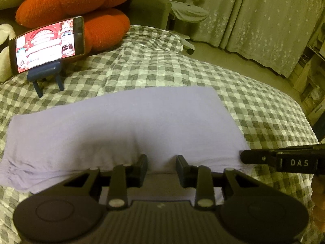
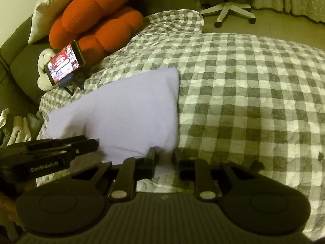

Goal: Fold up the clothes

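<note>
On the checked blanket, lavender cloth — left gripper straddles it (grip unclear), right gripper parted.

This is a room in a home, a bedroom or a living room. A soft checked blanket fills the middle, with big orange cushions and a white pillow in the upper left. Long curtains with little stars hang in the upper right, beside a white chair on wheels.
</note>
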Demonstrator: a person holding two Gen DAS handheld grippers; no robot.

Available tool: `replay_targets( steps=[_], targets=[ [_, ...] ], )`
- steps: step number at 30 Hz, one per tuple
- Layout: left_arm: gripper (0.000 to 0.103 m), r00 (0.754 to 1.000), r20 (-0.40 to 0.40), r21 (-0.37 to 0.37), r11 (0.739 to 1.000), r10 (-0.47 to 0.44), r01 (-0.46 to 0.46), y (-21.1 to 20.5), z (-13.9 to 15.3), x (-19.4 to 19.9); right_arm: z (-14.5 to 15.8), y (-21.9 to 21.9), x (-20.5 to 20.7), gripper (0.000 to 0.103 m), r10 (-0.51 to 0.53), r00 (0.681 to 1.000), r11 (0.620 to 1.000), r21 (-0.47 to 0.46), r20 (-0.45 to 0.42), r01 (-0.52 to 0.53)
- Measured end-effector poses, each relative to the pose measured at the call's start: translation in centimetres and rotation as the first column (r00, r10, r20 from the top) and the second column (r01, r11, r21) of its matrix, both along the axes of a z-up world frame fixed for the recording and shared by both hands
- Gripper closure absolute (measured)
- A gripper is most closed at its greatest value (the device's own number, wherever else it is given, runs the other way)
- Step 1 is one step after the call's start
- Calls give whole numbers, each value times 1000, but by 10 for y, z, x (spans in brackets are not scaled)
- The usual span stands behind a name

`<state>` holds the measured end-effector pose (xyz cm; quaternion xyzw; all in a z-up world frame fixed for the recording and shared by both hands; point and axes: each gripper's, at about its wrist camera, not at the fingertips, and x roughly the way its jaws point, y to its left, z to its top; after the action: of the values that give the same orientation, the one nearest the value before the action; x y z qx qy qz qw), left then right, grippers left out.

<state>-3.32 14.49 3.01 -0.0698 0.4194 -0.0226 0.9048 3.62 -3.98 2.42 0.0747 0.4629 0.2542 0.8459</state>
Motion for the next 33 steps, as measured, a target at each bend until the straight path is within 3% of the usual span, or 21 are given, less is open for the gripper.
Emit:
replay_targets(
  steps=[10, 12, 20, 24, 26, 33],
  targets=[
    [71, 1000, 5, 18, 1000, -6, 6, -3, 0, -1, -1, 4, 3, 79, -12, 1000, 1000, 20, 0, 12],
    [71, 1000, 5, 22, 1000, -7, 7, -3, 0, -1, -1, 4, 3, 89, -13, 1000, 1000, 17, 2, 13],
    [71, 1000, 4, 23, 1000, -7, 6, -4, 1, -1, 6, 6, -1, 95, -23, 999, 1000, 7, 38, 23],
    [71, 1000, 3, 22, 1000, -6, 6, -4, 0, -1, 5, 7, 1, 94, -18, 999, 1000, -6, 37, 18],
    [71, 1000, 2, 21, 1000, -5, 5, -4, 0, -1, 0, 5, 3, 86, -21, 1000, 1000, 9, 12, 21],
    [71, 1000, 3, 26, 1000, -6, 6, -5, 0, -1, 0, 0, 6, 86, -51, 999, 997, 51, -6, 51]
  ],
)
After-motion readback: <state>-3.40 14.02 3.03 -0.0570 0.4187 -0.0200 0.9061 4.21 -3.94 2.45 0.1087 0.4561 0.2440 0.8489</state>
